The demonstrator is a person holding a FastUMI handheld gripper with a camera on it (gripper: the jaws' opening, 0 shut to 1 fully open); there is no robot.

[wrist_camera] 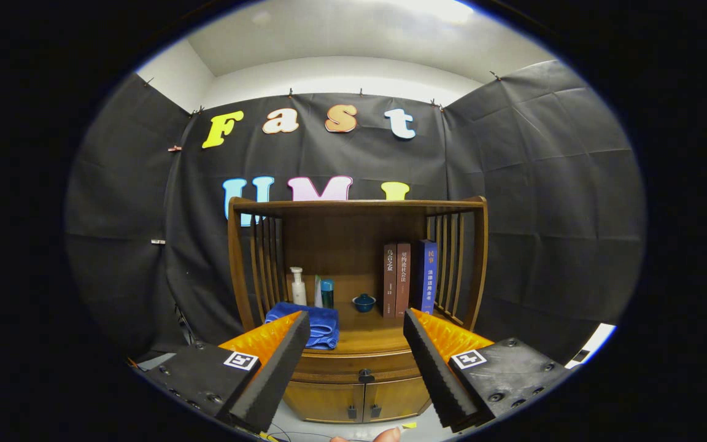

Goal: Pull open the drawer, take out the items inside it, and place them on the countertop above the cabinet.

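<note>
The fingers (356,341) are held wide open and empty, well short of the wooden cabinet (358,380). Its closed drawer (353,363) lies between and beyond them; its dark knob (365,376) is best centred before they are closed. A blue towel (315,324) rests on the worktop (372,334) above.

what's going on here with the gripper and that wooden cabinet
A person is holding the gripper out in front of a wooden cabinet, fingers spread open with nothing between them. The drawer under the countertop is shut, its knob just ahead between the fingers. On the countertop sit a folded blue towel, a pump bottle, a small blue bowl and some upright books.
</note>
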